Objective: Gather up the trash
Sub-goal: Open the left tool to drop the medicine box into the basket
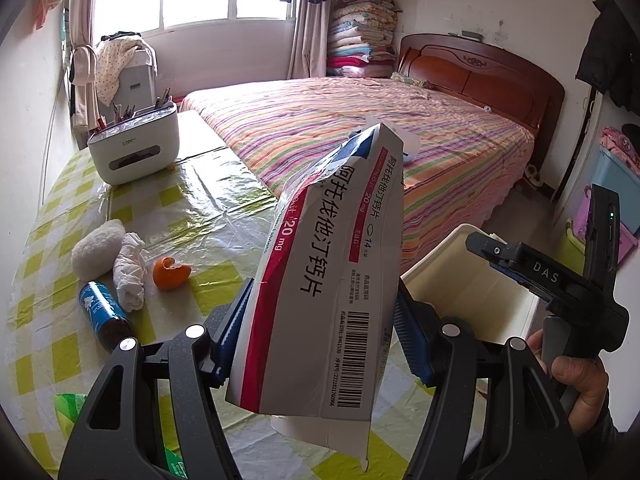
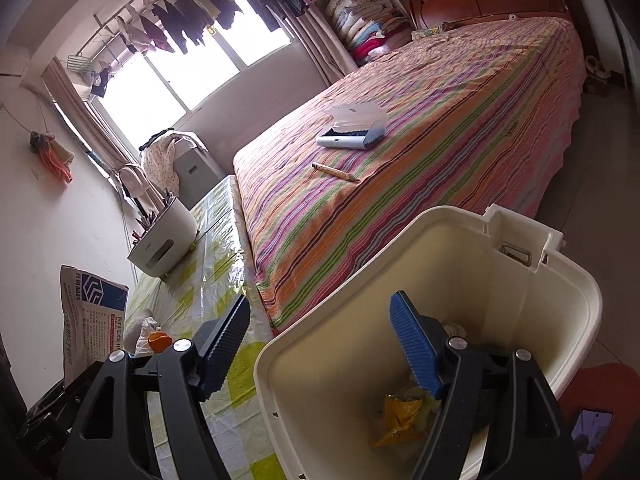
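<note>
My left gripper is shut on a white, red and blue medicine box and holds it tilted above the table, left of the cream trash bin. The box also shows at the left edge of the right wrist view. My right gripper is open and empty over the near rim of the bin, which holds a yellow wrapper. On the table lie an orange peel, a crumpled tissue, a white soft roll and a dark bottle.
The table has a yellow-checked plastic cover and carries a white organizer box with pencils. A striped bed runs along its far side, with a pencil and a case on it. A green packet lies near me.
</note>
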